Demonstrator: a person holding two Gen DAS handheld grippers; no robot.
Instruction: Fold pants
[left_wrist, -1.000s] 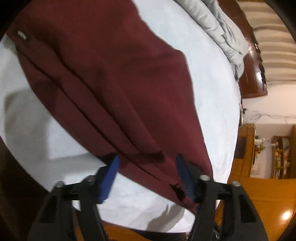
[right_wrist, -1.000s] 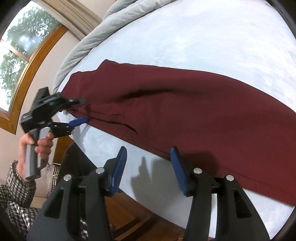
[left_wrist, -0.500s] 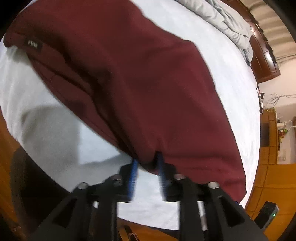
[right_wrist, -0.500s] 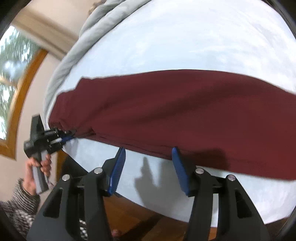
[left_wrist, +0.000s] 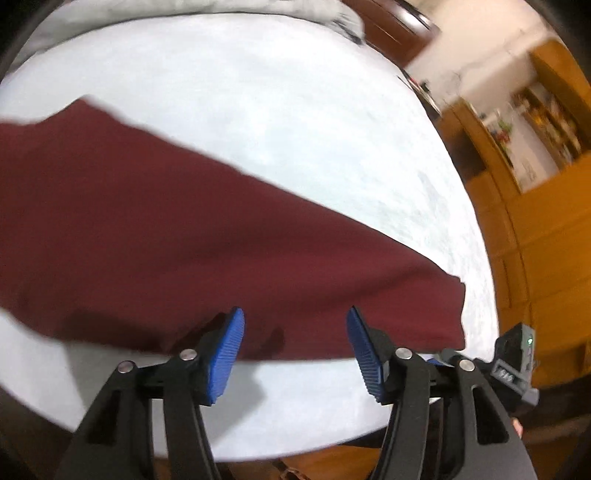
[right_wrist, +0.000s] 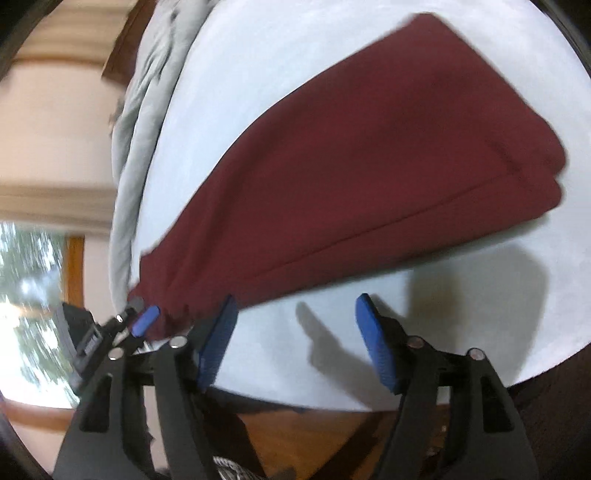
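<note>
My left tongs (left_wrist: 294, 349) and right tongs (right_wrist: 295, 341) are both wide open, holding nothing. The red pants (left_wrist: 207, 254) lie flat on the white bed (left_wrist: 295, 122).

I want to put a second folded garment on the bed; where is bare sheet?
Bare white sheet lies between the maroon pants and the grey blanket, with a narrower strip along the near bed edge. That strip is crowded: both grippers work there.
</note>
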